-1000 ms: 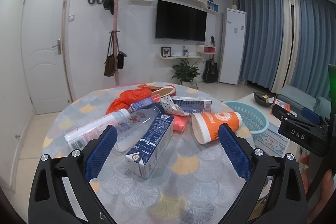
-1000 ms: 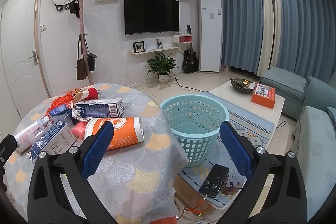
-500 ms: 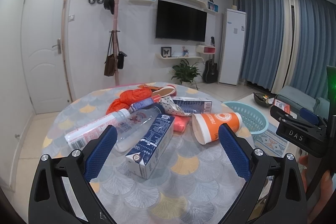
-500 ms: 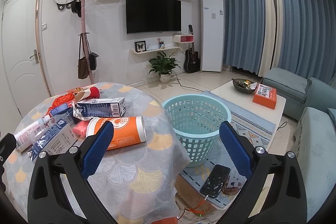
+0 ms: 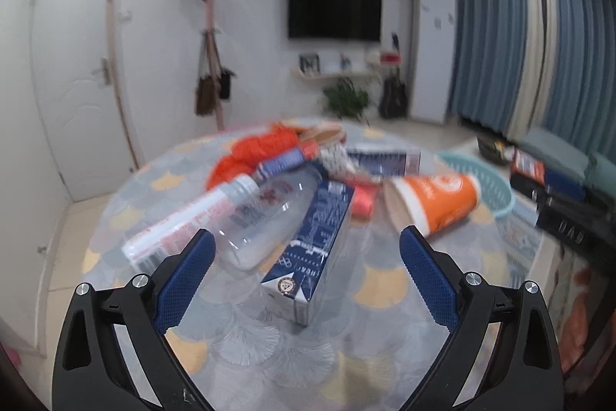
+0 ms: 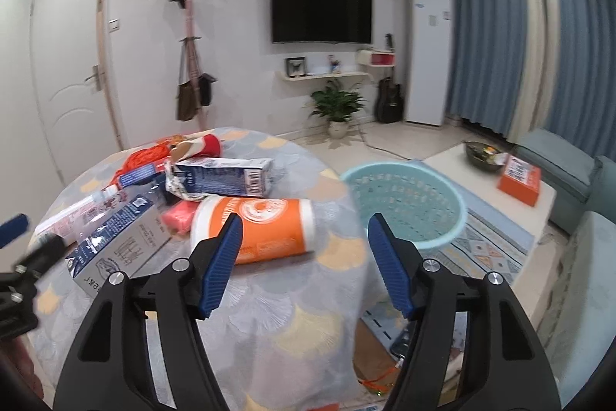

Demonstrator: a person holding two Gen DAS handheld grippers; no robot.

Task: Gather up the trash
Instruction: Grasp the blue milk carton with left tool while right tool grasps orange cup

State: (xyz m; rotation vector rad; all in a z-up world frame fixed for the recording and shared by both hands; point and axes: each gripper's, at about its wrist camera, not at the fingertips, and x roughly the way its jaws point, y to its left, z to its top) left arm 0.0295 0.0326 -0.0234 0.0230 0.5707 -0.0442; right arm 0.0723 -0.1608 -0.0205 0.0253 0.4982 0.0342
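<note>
Trash lies heaped on a round table (image 6: pixel 292 299) with a scalloped cloth. My left gripper (image 5: pixel 306 232) is open above a blue milk carton (image 5: pixel 315 249) that lies beside a clear bottle (image 5: pixel 265 218) and a white bottle (image 5: pixel 184 222). My right gripper (image 6: pixel 305 218) has its jaws closing just in front of an orange cup (image 6: pixel 265 226) lying on its side. The pads do not touch the cup. A second carton (image 6: pixel 223 178), an orange net bag (image 5: pixel 254 149) and a pink packet (image 6: pixel 177 216) lie behind. A teal basket (image 6: pixel 408 203) stands on the floor right of the table.
A low white table (image 6: pixel 489 180) right of the basket bears an orange box (image 6: pixel 519 180) and a dark bowl (image 6: pixel 481 153). A grey-blue sofa (image 6: pixel 577 180) is at the far right. A patterned rug (image 6: pixel 489 249) and a phone (image 6: pixel 400 345) lie on the floor.
Both grippers have moved closer to the trash and tipped down a little. The right jaws have narrowed. The left jaws keep their width.
</note>
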